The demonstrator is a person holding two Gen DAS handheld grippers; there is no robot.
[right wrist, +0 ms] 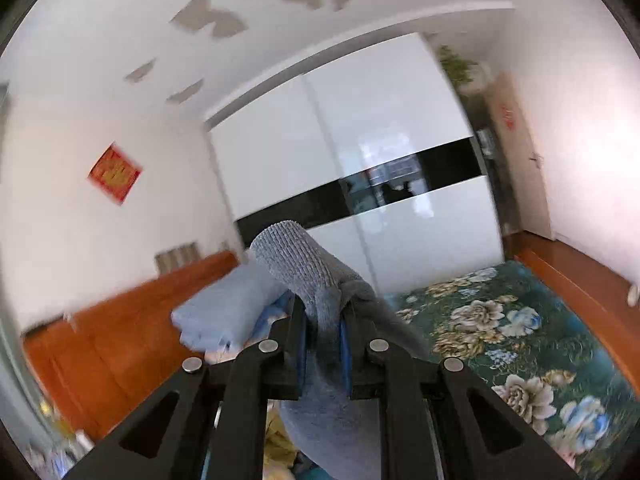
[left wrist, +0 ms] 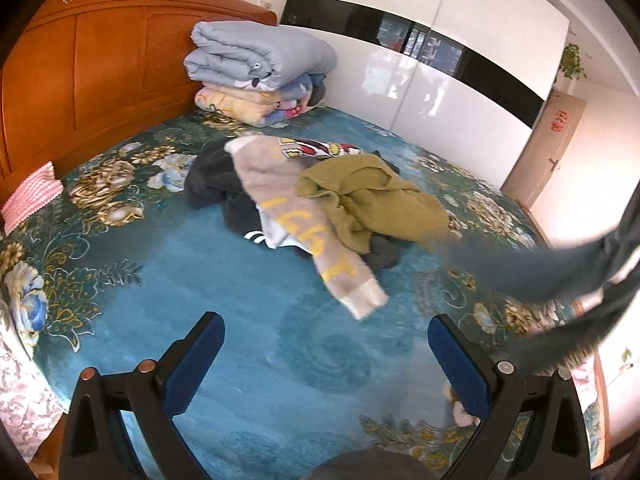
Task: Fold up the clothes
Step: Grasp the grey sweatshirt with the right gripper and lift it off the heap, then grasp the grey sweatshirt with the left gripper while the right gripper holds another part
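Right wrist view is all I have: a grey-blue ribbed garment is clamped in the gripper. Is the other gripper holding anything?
Observer: No. The left gripper is open and empty above the teal floral bedspread.
Operator: Is more laundry waiting?
Observer: Yes, a loose pile lies mid-bed: an olive garment, a beige sweater with yellow letters and dark clothes.
Operator: Where does my garment hang?
Observer: The grey-blue ribbed garment, held by the right gripper, trails in blurred from the left view's right edge, above the bed.
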